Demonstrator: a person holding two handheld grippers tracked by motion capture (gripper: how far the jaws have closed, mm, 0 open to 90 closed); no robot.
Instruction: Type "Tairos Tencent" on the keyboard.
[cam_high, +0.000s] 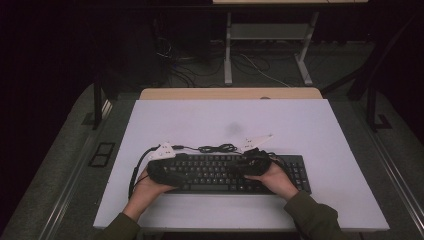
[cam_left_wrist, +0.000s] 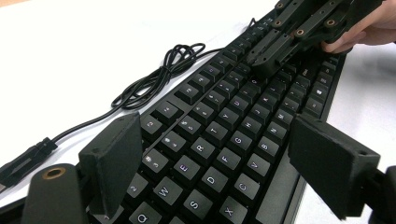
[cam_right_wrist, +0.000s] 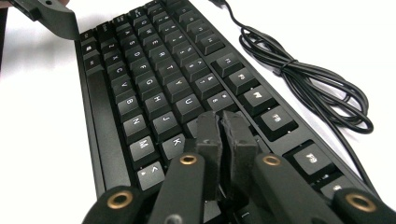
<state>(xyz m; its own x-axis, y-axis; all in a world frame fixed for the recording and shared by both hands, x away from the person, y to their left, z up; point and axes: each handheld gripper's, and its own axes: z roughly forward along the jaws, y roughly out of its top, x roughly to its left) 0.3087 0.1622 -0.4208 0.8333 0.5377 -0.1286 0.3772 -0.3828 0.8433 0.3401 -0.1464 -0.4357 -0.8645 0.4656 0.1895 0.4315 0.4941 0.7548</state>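
Observation:
A black keyboard (cam_high: 225, 175) lies on the white table top (cam_high: 225, 117), near the front edge. My left gripper (cam_left_wrist: 222, 158) stands open over its left half, one pad (cam_left_wrist: 116, 158) above the number row and the other past the front edge. My right gripper (cam_right_wrist: 223, 135) is shut, its tips resting on the keys near the middle with nothing between them. In the high view the left gripper (cam_high: 181, 172) and right gripper (cam_high: 241, 165) face each other across the keys. The right gripper (cam_left_wrist: 268, 60) is also seen from the left gripper view, pointing down at the keys.
The keyboard's black cable (cam_high: 217, 148) lies bundled in loops just behind it, its plug (cam_left_wrist: 23, 163) on the table to the left. Bare white surface stretches behind the cable. A desk frame (cam_high: 267, 45) and floor cables stand beyond the table.

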